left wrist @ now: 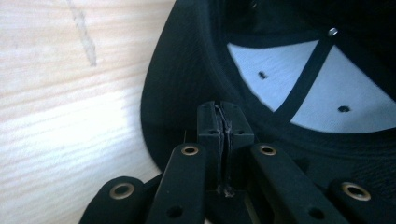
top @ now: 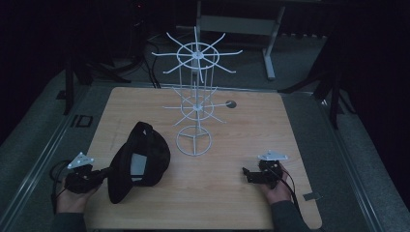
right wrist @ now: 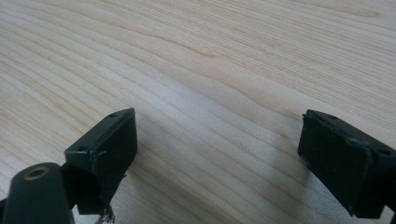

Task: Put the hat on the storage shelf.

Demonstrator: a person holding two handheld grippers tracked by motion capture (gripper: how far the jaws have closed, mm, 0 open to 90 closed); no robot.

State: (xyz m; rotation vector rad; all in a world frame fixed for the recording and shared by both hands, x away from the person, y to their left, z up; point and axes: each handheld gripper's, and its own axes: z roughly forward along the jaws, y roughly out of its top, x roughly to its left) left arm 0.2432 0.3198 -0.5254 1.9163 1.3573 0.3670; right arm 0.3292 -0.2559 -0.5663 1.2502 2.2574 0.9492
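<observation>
Jaws clenched on the black cap's brim [left wrist: 177,107] in the left gripper [left wrist: 223,122] view, while the right gripper [right wrist: 215,154] gapes over bare table [right wrist: 210,56].

Left gripper view: cap [left wrist: 196,74] crown cut off at 12 and 3 o'clock edges; brim edge hidden between closed pads. Right gripper view: right gripper [right wrist: 217,163] jaw bodies cropped at 6 o'clock.

You have one black cap [top: 140,162], one white wire rack [top: 196,96], one wooden bench [top: 232,193], two tools, left tool [top: 99,176], right tool [top: 245,174]
</observation>
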